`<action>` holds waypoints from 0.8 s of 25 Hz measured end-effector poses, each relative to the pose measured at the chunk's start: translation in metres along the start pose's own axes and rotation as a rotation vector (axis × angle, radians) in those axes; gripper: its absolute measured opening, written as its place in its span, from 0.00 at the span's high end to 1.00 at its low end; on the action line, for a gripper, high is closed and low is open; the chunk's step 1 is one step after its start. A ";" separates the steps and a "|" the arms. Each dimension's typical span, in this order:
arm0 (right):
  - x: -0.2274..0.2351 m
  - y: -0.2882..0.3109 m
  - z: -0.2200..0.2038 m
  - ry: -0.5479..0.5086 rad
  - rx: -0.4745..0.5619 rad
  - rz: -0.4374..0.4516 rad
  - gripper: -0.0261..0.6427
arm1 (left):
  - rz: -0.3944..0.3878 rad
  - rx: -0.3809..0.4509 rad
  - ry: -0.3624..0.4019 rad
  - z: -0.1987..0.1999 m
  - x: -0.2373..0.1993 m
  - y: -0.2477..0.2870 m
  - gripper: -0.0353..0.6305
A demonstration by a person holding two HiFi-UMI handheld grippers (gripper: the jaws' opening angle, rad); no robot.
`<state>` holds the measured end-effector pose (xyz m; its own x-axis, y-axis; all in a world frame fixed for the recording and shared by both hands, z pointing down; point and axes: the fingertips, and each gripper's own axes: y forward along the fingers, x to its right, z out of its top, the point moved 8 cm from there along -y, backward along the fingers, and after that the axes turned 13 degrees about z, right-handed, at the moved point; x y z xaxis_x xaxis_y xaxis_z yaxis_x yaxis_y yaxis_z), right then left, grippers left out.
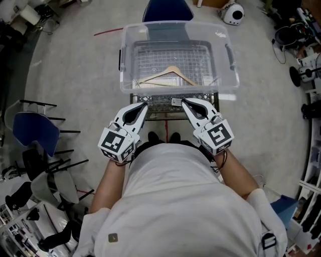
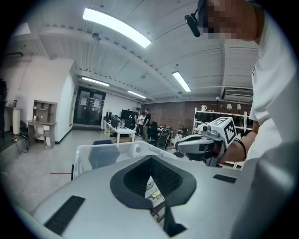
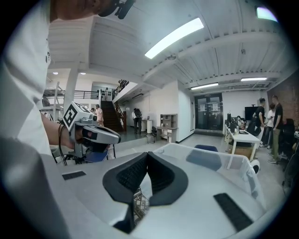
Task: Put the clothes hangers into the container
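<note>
A clear plastic container [image 1: 228, 68] sits on a wire cart [image 1: 165, 108] in front of me. One wooden clothes hanger [image 1: 168, 75] lies on the container's bottom. My left gripper [image 1: 145, 104] and right gripper [image 1: 183, 101] are held side by side just short of the cart's near edge, tips angled toward each other. Both are shut with nothing between the jaws. The left gripper view shows its own gripper [image 2: 151, 157] closed, the container [image 2: 105, 151] behind it, and the right gripper [image 2: 180, 147] off to the right. In the right gripper view, its gripper [image 3: 148, 153] is closed beside the container [image 3: 224, 163].
A blue chair [image 1: 35, 131] and dark stands are at the left, and another blue chair [image 1: 168, 10] is behind the container. A white round device [image 1: 233, 13] lies far right. Shelving [image 1: 311, 175] lines the right edge. People stand far off by desks [image 2: 140, 119].
</note>
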<state>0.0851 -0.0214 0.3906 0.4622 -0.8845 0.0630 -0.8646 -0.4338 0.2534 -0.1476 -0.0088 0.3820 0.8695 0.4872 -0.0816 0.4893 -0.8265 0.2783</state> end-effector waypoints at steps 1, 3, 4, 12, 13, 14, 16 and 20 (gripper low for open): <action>0.001 -0.007 -0.002 -0.002 0.000 0.005 0.93 | 0.004 -0.002 0.001 -0.001 0.009 -0.001 0.92; 0.001 -0.021 -0.004 -0.007 -0.001 0.012 0.93 | 0.006 -0.009 0.001 -0.004 0.026 -0.003 0.92; 0.001 -0.028 -0.005 -0.008 -0.001 0.016 0.93 | 0.007 -0.013 0.000 -0.005 0.034 -0.005 0.92; -0.020 -0.059 -0.018 0.008 0.008 0.012 0.93 | 0.010 -0.041 0.010 -0.017 0.062 -0.030 0.92; -0.024 -0.063 -0.020 0.010 0.009 0.007 0.93 | 0.005 -0.043 0.013 -0.018 0.064 -0.033 0.92; -0.029 -0.066 -0.021 0.009 0.012 0.001 0.93 | -0.003 -0.042 0.017 -0.019 0.066 -0.036 0.92; -0.038 -0.072 -0.023 0.002 0.020 -0.010 0.93 | -0.025 -0.033 0.026 -0.019 0.069 -0.042 0.92; -0.061 -0.081 -0.025 0.016 0.010 -0.054 0.93 | -0.067 -0.027 0.039 -0.022 0.073 -0.057 0.92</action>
<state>0.1314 0.0716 0.3900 0.5110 -0.8571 0.0653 -0.8404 -0.4822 0.2473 -0.1137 0.0803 0.3815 0.8313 0.5522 -0.0639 0.5438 -0.7841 0.2990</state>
